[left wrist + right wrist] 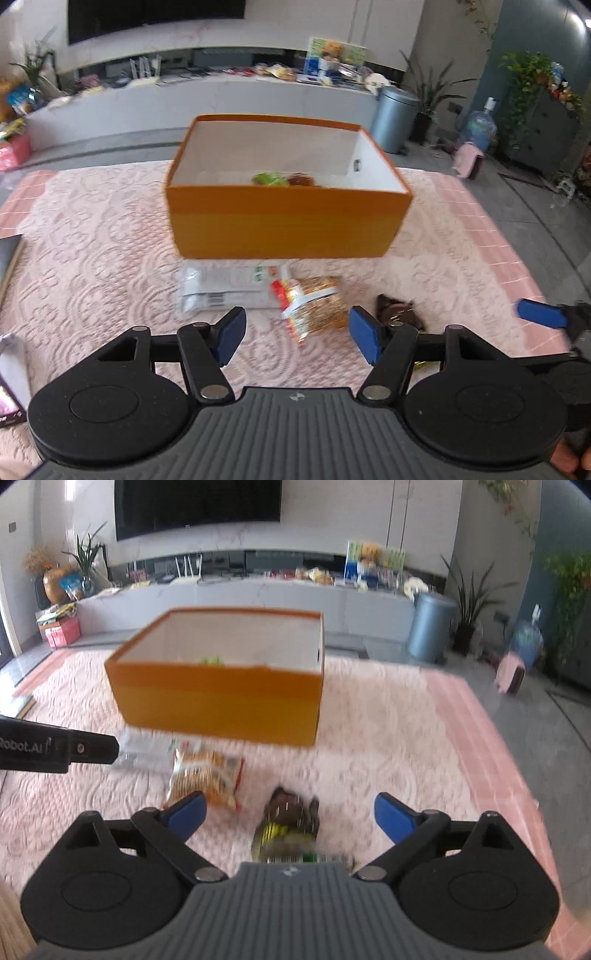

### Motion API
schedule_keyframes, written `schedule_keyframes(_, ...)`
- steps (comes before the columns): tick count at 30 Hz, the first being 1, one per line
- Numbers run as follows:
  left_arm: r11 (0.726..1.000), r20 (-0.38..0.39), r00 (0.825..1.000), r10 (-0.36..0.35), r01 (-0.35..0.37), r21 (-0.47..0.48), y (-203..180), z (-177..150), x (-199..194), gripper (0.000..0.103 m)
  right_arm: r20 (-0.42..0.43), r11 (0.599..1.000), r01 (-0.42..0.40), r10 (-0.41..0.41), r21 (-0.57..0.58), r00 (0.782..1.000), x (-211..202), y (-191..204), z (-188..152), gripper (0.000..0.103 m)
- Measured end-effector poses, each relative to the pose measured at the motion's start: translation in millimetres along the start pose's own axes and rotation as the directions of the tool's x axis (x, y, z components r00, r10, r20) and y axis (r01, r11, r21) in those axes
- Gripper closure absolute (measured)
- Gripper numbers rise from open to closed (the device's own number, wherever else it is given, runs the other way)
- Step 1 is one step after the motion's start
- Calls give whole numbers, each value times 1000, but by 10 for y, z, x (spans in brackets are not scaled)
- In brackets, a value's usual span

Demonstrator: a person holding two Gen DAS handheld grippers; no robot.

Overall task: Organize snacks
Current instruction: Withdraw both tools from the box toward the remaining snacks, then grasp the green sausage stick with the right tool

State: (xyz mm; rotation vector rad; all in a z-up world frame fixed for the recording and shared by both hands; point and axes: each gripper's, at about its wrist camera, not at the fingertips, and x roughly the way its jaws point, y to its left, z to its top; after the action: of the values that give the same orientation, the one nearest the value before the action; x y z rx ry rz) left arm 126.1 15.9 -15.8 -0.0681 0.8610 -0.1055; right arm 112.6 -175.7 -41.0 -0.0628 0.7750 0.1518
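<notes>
Two grippers, left gripper [297, 334] and right gripper [290, 814], hang spread and empty above an orange-gold snack packet [314, 306] and a dark brown packet [291, 819] before the orange box [288, 225].

Three snack packets [314, 308] lie on the cloth [110, 240] before the box [288, 229].

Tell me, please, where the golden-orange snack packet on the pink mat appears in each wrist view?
Left wrist: golden-orange snack packet lies low centre, just past the open left gripper.
Right wrist: same packet lies left of centre.
Shared landmark: the orange box behind it.
</notes>
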Motion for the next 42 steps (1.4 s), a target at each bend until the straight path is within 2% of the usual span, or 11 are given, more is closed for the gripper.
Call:
schedule_keyframes(2,1000,18,1000,24,-24,13,15,-123,-19,28,2,1000,-1,1,6,1000,-21,-4,-90,4)
schedule_keyframes(5,1000,0,1000,19,-19,23,41,-236,8,28,1,999,-5,5,31,1000,-17,-51,-194,4)
schedule_keyframes(10,999,-56,998,-14,12,-35,96,-383,61,31,-46,997,31,-28,72,999,41,-127,-310,4)
schedule_keyframes(14,999,-97,995,-33,30,-29,85,-490,125,40,-75,993,12,-3,119,997,130,-213,-394,8)
schedule_keyframes(17,998,-98,994,-48,45,-38,98,-518,168,40,-91,989,26,-13,147,996,227,-263,-476,19)
schedule_keyframes(20,996,-93,991,-91,89,-27,84,-517,215,40,-113,984,11,9,176,994,314,-326,-520,19)
schedule_keyframes(28,991,-110,986,-123,129,45,-51,-526,333,34,-138,964,-16,54,265,989,484,-522,-532,21)
schedule_keyframes(30,990,-125,984,-126,132,44,-61,-536,388,34,-156,956,-14,63,294,986,539,-563,-542,30)
schedule_keyframes(34,990,-133,983,-129,135,37,-50,-532,462,34,-169,934,-13,78,358,983,638,-630,-534,32)
schedule_keyframes(38,993,-124,985,-116,119,16,-9,-520,506,34,-180,893,-10,101,449,979,761,-709,-498,47)
schedule_keyframes(42,995,-104,990,-98,97,-11,66,-498,529,34,-200,877,-13,124,481,972,908,-694,-470,54)
